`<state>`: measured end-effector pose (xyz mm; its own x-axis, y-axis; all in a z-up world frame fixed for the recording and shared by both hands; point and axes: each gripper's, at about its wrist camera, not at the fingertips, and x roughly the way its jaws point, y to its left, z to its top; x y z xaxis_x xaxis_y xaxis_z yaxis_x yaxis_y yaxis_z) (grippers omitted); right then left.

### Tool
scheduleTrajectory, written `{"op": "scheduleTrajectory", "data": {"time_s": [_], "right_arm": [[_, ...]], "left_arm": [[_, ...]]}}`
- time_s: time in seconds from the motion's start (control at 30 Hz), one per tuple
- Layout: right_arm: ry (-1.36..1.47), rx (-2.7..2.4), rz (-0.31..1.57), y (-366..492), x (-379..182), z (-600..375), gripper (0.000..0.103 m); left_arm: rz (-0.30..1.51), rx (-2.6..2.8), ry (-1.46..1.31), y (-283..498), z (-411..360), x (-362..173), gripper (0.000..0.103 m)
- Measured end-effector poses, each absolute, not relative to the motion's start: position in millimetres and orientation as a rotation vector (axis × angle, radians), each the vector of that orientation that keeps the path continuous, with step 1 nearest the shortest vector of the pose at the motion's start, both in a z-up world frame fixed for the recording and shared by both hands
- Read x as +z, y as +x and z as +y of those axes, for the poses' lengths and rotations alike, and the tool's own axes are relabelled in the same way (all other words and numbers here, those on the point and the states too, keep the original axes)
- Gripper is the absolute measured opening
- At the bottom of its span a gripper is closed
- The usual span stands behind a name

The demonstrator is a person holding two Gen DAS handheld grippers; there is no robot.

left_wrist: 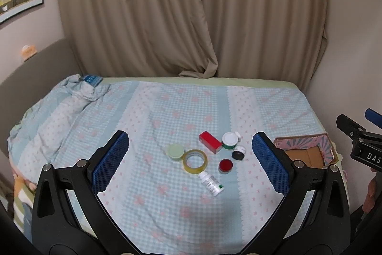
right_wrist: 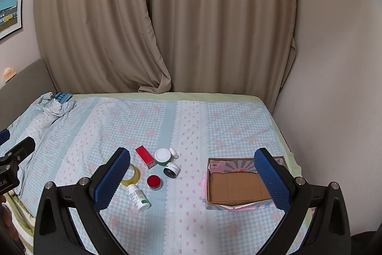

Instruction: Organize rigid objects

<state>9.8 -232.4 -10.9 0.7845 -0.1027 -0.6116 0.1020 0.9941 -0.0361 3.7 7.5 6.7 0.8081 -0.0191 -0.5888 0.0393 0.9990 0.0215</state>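
Both our grippers, left [left_wrist: 190, 154] and right [right_wrist: 191, 175], hang spread wide, holding nothing. The white bottle [right_wrist: 139, 197] lies on its side ahead-left of the right fingers, cap away from us; the box [right_wrist: 236, 185] is ahead-right. Bottle label's too small to read.

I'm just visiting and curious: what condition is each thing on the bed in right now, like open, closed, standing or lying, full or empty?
Left gripper: open, holding nothing.
Right gripper: open, holding nothing.
Patterned cardboard box: open, empty.
White pill bottle: capped, lying on its side.
Red rectangular carton: closed, lying flat.
Roll of clear tape: lying flat.
Red-lidded round jar: lidded, upright.
White-lidded green jar: lidded, upright.
Black-capped small jar: capped, tipped over.
Pale green round tin: lidded, upright.
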Motion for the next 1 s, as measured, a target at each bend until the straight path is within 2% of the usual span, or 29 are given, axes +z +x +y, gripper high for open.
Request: {"op": "scheduleTrajectory", "data": {"time_s": [1.0], "right_arm": [[0.012, -0.096, 0.645, 14.3, -10.2, -230.1, 0.103]], "left_arm": [[0.614, -0.048, 0.031, 3.6, 3.8, 5.9, 0.102]]}}
